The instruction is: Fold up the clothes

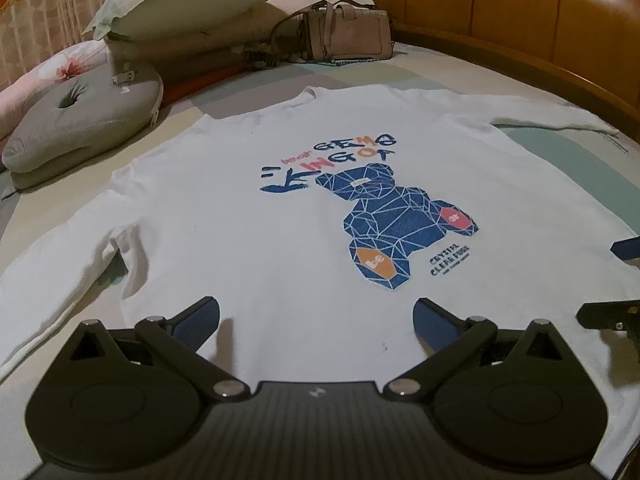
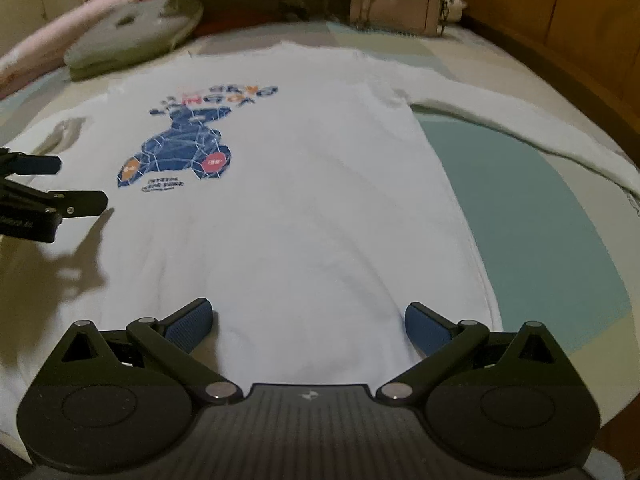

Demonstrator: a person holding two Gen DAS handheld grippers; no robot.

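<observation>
A white long-sleeved shirt (image 1: 248, 216) with a blue bear print (image 1: 396, 220) lies flat, front up, on the bed, collar at the far end, both sleeves spread out. My left gripper (image 1: 316, 320) hovers open over the shirt's near hem on the left half, nothing between its blue pads. My right gripper (image 2: 310, 322) is open over the hem on the right half of the shirt (image 2: 312, 184), also empty. In the right wrist view the left gripper (image 2: 80, 184) shows at the left edge; in the left wrist view the right gripper (image 1: 624, 280) peeks in at the right edge.
Pillows (image 1: 192, 4), a grey ring cushion (image 1: 80, 120) and a pink handbag (image 1: 348, 36) sit at the bed's far end. A wooden headboard (image 1: 540, 40) curves along the right side. The pale green and cream bedsheet (image 2: 520, 216) lies bare right of the shirt.
</observation>
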